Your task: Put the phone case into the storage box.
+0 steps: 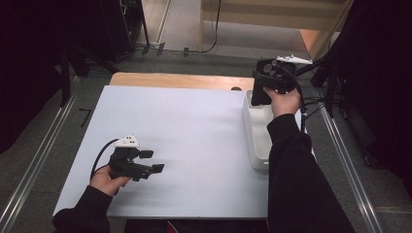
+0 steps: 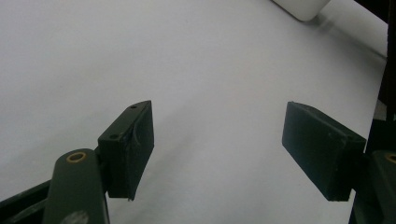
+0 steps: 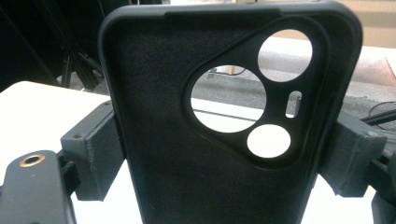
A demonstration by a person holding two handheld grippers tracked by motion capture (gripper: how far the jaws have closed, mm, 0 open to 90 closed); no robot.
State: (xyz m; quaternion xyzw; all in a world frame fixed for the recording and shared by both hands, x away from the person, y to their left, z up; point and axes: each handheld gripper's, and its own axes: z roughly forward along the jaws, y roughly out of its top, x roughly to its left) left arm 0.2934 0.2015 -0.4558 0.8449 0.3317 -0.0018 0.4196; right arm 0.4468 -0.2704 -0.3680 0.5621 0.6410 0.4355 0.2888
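There was one black, soft-lined phone case [image 3: 196, 140] with rounded corners, and its camera panel carried four cut-outs: three round holes and one small slot. One long white rectangular plastic tray [image 1: 256, 131] sat at the table's right edge. One white rectangular tabletop [image 1: 184, 141] lay over one pale wooden board [image 1: 180, 80]. Two black hand-held grippers were in use, the left gripper [image 1: 152, 161] and the right gripper [image 1: 262, 87], each with two jaws.
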